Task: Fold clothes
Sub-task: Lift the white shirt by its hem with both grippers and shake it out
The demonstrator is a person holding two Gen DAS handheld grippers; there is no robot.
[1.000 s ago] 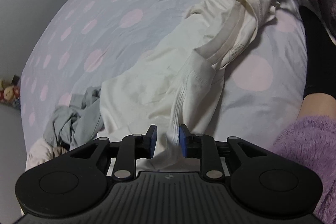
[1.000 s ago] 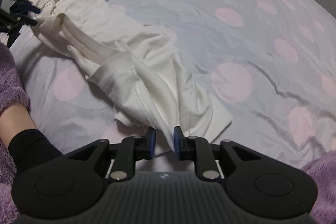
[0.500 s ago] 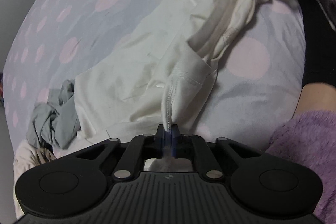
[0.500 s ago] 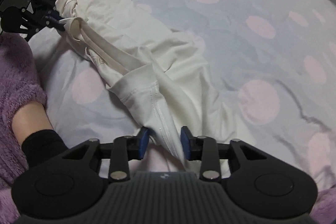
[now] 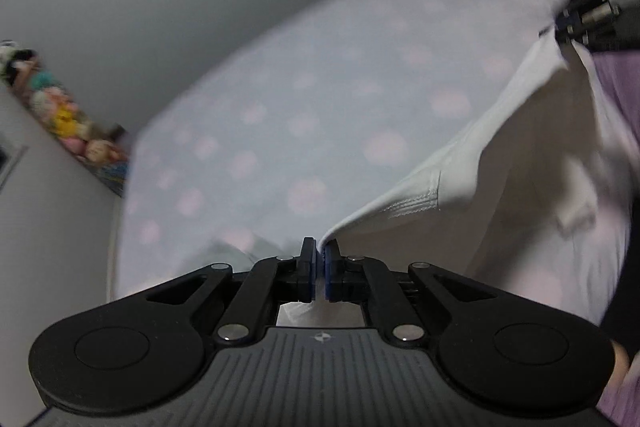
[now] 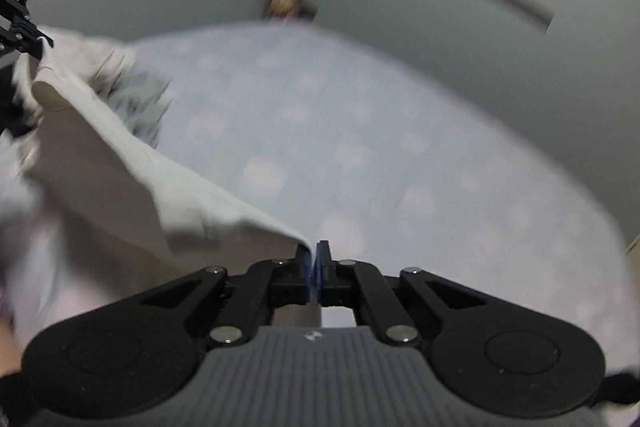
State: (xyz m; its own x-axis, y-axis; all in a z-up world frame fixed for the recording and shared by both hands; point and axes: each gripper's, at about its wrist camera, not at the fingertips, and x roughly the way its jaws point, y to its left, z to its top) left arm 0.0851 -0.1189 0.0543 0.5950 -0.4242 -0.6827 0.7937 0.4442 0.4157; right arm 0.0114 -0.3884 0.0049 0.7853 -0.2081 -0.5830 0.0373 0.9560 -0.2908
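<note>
A cream white garment (image 5: 500, 187) hangs stretched in the air between my two grippers, above the bed. My left gripper (image 5: 319, 251) is shut on one corner of it. My right gripper (image 6: 313, 254) is shut on the other corner, and the cloth (image 6: 132, 179) runs off to the left in the right wrist view. Each gripper shows in the other's view: the right one (image 5: 576, 23) at top right, the left one (image 6: 24, 35) at far left. The lower part of the garment is blurred.
The bed (image 5: 304, 99) has a pale blue sheet with pink dots and lies below the cloth. A grey garment and a beige one (image 6: 136, 99) lie bunched on it. Grey walls stand behind. A shelf of soft toys (image 5: 60, 115) is at the left.
Both grippers shut on the garment's corners and lifted it off the bed. The cloth now hangs taut between them, and both views have tilted up toward the wall.
</note>
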